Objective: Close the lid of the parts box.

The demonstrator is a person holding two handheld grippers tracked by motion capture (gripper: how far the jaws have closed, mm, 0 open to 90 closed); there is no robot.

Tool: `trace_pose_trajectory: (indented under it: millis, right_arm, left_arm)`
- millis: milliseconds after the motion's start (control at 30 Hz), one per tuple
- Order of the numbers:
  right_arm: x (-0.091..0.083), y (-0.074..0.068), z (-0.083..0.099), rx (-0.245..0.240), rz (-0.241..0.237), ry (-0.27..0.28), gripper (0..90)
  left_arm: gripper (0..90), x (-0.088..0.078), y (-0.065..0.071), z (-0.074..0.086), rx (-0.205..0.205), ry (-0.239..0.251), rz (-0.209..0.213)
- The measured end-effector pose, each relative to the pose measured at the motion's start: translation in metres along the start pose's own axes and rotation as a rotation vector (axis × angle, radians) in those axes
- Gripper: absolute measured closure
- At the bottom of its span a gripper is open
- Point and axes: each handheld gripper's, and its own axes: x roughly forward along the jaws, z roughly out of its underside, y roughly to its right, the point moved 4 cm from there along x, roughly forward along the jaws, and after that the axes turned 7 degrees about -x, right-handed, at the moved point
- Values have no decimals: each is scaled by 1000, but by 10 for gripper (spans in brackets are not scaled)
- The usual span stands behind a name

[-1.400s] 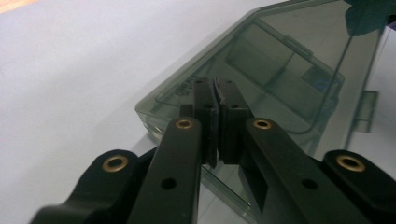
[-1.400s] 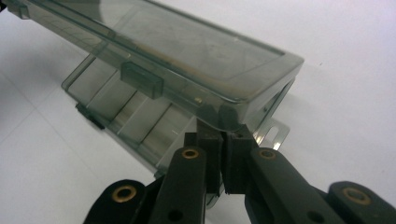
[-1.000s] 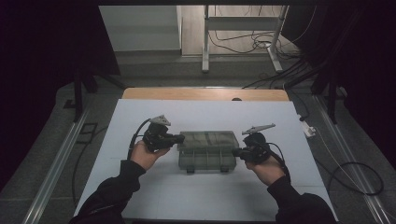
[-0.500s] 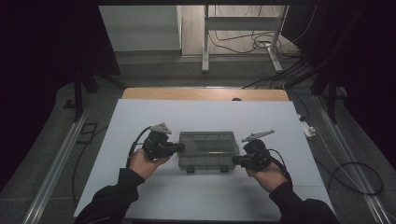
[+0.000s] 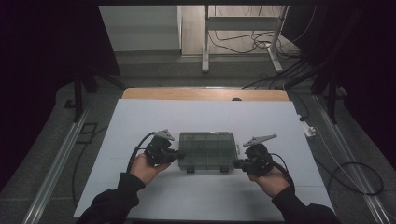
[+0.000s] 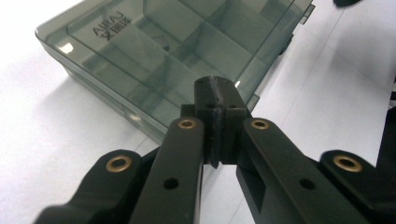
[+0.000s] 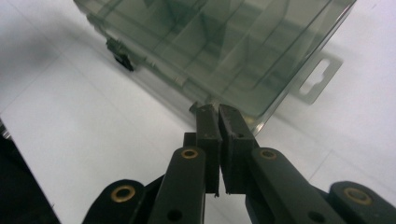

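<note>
Box [image 5: 207, 150], smoky clear plastic with divided compartments, lies flat near the middle of the white worktop [image 5: 205, 116], lid down and its two dark latches on the edge nearest the person. The compartments look empty as far as the tinted lid lets one see.

The left hand-held gripper [image 5: 174, 156] sits at the box's left end, the right hand-held gripper [image 5: 237, 163] at its right front corner. In the left gripper view its jaws are pressed together with nothing between them, tips right at the box's side wall [image 6: 140, 119]. In the right gripper view the jaws are likewise closed on nothing, tips just at the corner of the lid [image 7: 254, 122], beside the hanger tab [image 7: 314, 79].

My judgement: work is at an early stage. Both grippers are set against the box, perhaps to shift or steady it, but neither grips it, and the latches appear fastened. Opening or lifting remains to be done.
</note>
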Motion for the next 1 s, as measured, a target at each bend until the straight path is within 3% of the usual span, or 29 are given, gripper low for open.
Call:
trace_pose_trajectory:
  millis: [133,367,700,1000]
  right_arm:
    - [2,6,-6,0,27,23,862]
    - [16,13,-6,-15,55,1,862]
    - [24,16,-2,-18,54,-23,867]
    - [20,13,-4,-16,67,-8,731]
  left_arm:
    - [887,5,0,4,-7,-20,-6]
    - [887,9,-1,7,-16,-30,-11]
    - [885,12,-1,8,-17,-41,-9]
    - [752,5,-2,5,-11,-19,-39]
